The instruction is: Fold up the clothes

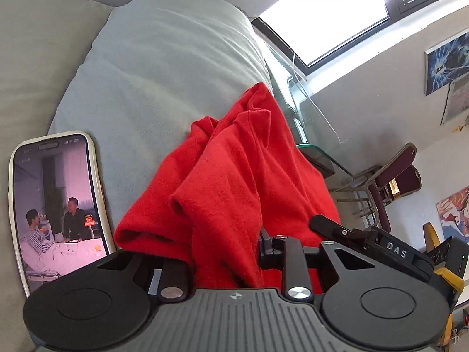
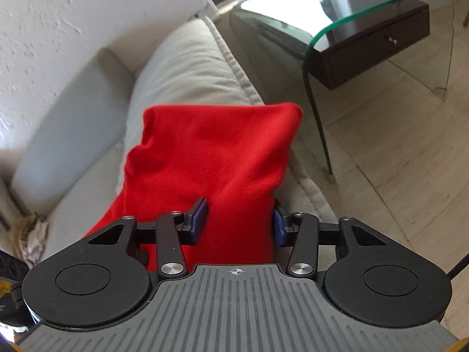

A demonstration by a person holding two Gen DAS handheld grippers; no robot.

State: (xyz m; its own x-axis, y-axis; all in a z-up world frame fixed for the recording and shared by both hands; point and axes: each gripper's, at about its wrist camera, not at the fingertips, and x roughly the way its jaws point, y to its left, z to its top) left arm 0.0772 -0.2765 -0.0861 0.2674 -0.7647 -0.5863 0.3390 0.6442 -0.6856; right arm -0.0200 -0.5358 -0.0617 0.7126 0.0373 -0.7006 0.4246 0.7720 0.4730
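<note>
A red garment (image 1: 234,161) lies bunched over the front of my left gripper (image 1: 228,249) and runs down between its jaws. It hides the left finger, and only the right finger (image 1: 266,246) shows. The left gripper looks shut on the cloth. In the right wrist view the same red garment (image 2: 211,146) fills the gap between the blue pads (image 2: 199,220) of my right gripper (image 2: 239,223), which is shut on a thick bunch. Its far folded edge rests on the sofa seat. The right gripper's black housing (image 1: 392,249) shows just right of the left one.
A pale sofa (image 2: 190,67) with a grey cushion (image 1: 161,58) lies under the cloth. A lit phone (image 1: 55,205) leans on the sofa at the left. A glass side table (image 2: 381,3) holding a dark drawer stands beside the sofa on a tiled floor. Chairs (image 1: 395,176) stand farther off.
</note>
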